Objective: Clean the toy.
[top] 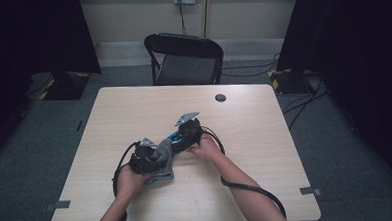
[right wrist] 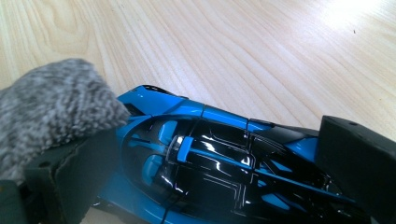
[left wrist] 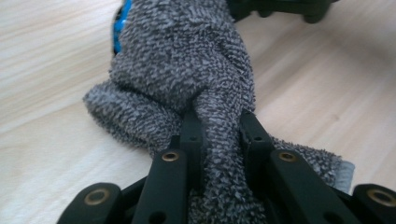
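A grey terry cloth, pinched into a ridge between the left gripper's nearly closed jaws, is draped over one end of a blue-and-black toy car on the pale wood table. The right gripper clamps the car, its jaws pressed to either flank. The cloth looks soft, nubby and light; a bunched fold just ahead of the fingertips seems the surest hold. The car's glossy, hard shell will likely be slippery and its thin fins fragile, so the broad sides are the place to grip.
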Demonstrator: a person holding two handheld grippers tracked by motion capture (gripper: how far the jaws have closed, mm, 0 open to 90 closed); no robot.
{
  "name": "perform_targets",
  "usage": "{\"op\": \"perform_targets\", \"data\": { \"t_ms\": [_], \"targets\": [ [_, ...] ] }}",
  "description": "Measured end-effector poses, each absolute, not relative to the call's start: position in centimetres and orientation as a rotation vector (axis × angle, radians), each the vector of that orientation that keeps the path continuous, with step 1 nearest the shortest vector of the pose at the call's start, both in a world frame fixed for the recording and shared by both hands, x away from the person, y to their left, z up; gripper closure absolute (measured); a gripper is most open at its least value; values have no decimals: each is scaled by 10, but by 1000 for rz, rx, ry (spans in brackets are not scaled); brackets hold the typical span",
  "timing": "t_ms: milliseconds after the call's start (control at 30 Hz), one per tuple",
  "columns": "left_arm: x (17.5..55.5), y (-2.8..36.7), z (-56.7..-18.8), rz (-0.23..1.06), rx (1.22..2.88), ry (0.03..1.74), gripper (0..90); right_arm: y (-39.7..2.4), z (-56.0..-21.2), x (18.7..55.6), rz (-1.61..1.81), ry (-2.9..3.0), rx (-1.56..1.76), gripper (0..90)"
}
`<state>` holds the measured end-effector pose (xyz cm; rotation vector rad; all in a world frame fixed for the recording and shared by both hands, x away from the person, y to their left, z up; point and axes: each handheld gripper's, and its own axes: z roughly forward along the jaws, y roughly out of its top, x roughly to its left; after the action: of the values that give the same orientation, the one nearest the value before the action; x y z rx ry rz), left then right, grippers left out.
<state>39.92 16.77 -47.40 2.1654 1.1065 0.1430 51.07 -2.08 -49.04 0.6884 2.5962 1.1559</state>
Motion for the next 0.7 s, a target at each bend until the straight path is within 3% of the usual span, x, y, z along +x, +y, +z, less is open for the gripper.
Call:
{"op": "perform_targets", "data": {
  "t_ms": [700],
  "targets": [
    [386, 146, -473, 51, 2199, 1002, 756, -21, -490, 510, 1156, 2595, 692, 0]
  ]
}}
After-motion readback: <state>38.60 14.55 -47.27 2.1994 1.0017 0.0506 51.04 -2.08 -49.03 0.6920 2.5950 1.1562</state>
